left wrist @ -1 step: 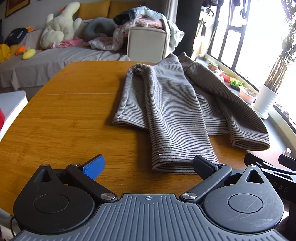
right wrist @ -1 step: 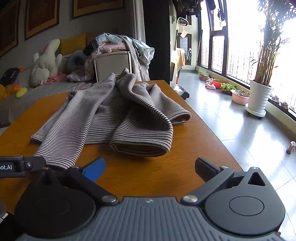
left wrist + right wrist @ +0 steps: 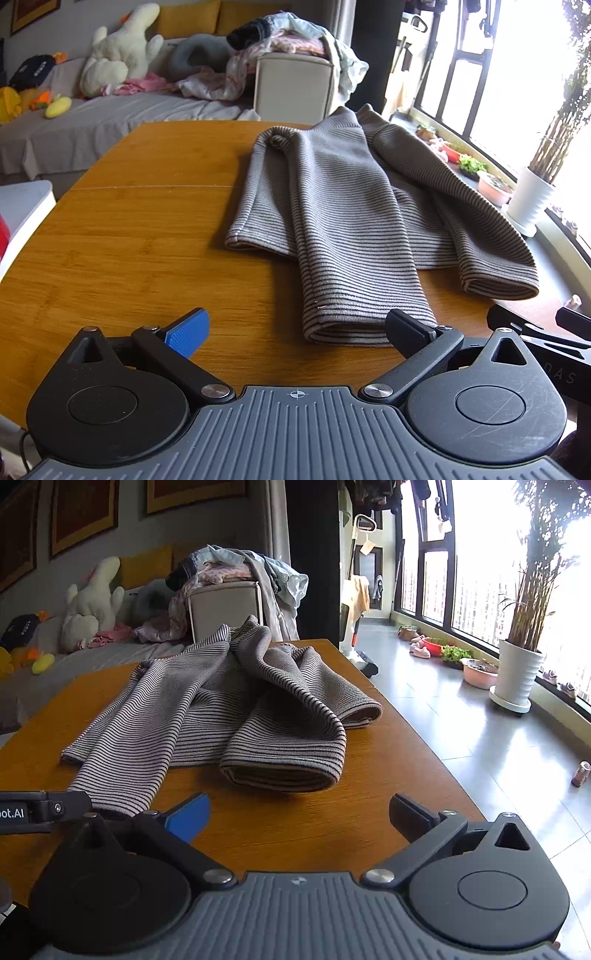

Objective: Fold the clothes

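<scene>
While the striped sweater lies on the wooden table, both the left gripper and the right gripper hover near it with fingers spread, holding nothing.

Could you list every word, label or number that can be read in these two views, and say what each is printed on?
"ot.AI": white letters on the black body of the left gripper, cut off by the right wrist view's left edge.
"DAS": faint raised letters on the black body of the right gripper, at the left wrist view's right edge; cut off on its left side.
The dark cushion on the sofa carries print too small to read.
</scene>
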A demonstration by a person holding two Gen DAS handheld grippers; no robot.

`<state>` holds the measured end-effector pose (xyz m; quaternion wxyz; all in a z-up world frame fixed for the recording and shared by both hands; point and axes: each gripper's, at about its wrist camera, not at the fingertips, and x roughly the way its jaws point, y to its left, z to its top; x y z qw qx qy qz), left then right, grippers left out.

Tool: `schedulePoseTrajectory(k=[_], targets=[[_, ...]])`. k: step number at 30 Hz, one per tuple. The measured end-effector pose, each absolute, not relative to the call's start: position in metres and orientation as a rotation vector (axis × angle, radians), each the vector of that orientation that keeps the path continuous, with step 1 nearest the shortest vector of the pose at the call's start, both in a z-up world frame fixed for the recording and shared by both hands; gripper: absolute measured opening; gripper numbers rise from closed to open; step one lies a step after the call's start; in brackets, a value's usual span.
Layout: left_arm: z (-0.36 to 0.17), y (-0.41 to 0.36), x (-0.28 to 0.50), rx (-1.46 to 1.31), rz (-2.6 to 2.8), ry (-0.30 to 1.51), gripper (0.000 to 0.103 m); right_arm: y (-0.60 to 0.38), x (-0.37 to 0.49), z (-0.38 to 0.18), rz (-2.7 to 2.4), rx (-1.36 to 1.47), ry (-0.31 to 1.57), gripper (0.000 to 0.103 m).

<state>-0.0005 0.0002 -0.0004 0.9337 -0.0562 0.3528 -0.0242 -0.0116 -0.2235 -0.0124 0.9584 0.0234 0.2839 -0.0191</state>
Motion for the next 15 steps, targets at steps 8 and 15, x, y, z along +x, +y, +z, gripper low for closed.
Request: schedulePoseTrajectory(k=[8,15], targets=[[-0.0001,-0.0009,-0.0044,-0.104,-0.065,0.716,0.103,-0.224,-0.0117,-0.0102,-0.03,0.055,0.585,0.103],[-0.0039,-0.0053,0.0009,-0.088,-0.054,0.747,0.103,-0.2223,-0.0115,-0.0113,-0.032,0.049,0.584,0.103]])
